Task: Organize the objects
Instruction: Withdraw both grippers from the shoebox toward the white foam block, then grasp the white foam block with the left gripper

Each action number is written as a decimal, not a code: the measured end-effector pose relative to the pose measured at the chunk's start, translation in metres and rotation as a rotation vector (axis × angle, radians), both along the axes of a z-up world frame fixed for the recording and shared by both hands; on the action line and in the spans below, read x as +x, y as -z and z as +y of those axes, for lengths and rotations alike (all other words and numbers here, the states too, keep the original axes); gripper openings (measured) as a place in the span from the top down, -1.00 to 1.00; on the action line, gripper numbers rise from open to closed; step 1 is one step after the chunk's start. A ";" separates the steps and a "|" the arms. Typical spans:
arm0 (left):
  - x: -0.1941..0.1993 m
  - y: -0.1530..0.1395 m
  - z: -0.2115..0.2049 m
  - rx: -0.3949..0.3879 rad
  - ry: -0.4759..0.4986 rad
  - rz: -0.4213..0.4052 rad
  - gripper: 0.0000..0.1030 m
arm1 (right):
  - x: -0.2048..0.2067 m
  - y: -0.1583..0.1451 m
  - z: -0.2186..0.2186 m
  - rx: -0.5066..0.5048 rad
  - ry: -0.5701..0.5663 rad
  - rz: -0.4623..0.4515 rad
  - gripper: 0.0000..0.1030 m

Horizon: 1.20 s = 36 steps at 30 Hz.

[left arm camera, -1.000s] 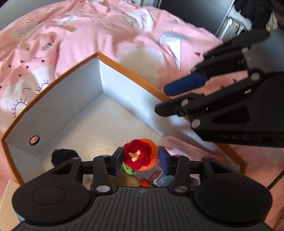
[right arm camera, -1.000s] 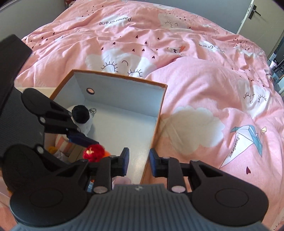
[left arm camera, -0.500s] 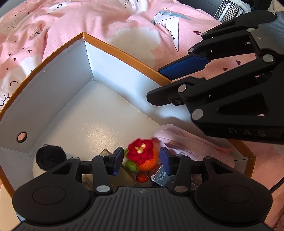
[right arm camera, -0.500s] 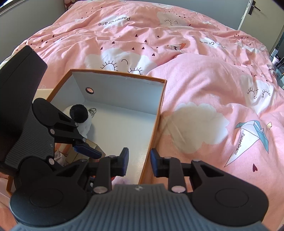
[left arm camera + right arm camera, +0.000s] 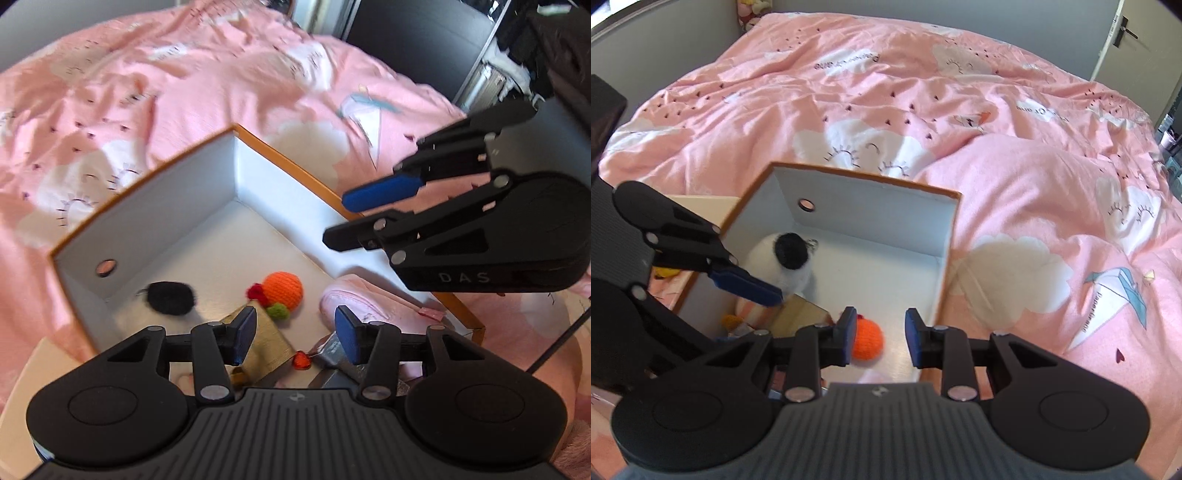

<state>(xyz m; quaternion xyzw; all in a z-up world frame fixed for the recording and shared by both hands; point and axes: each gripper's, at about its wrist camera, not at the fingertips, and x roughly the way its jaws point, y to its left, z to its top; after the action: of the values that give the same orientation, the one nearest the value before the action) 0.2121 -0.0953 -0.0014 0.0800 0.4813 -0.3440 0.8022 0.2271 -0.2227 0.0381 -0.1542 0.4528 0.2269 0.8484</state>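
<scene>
An orange crochet ball with a red flower (image 5: 282, 290) lies loose on the white floor of an orange-rimmed cardboard box (image 5: 288, 158) on the bed. My left gripper (image 5: 291, 328) hovers just above and in front of the ball; its jaws are opening and nothing is between them. In the right wrist view the ball (image 5: 868, 339) shows beyond my right gripper (image 5: 881, 332), which stands slightly open and empty over the box's near edge. The right gripper (image 5: 354, 218) also reaches in from the right in the left wrist view.
Inside the box are a white plush with a black pompom (image 5: 792, 251), a tan carton (image 5: 266, 343), a pink cloth (image 5: 369, 310) and a small red heart (image 5: 302, 360). The pink cloud-print duvet (image 5: 997, 129) surrounds the box. A door (image 5: 1123, 40) stands at the far right.
The left gripper let go of the crochet ball, which now rests on the box floor, and pulled up and back with wider jaws. The right gripper barely moved.
</scene>
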 end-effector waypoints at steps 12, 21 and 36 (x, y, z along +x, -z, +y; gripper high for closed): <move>-0.013 -0.047 0.117 0.100 -0.253 -0.127 -0.10 | -0.031 -0.014 0.102 0.107 -0.320 -0.025 0.06; -0.015 -0.021 0.189 0.230 -0.311 -0.104 -0.10 | -0.014 0.027 0.186 0.104 -0.471 0.134 -0.10; 0.018 0.037 0.177 0.451 0.068 -0.135 -0.40 | 0.047 0.105 0.245 -0.078 -0.378 0.297 0.12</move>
<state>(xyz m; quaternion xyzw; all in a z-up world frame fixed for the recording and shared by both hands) 0.2304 0.0819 -0.0383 0.2960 0.4882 -0.2486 0.7824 0.2737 0.0224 -0.0667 -0.2338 0.5440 0.3839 0.7085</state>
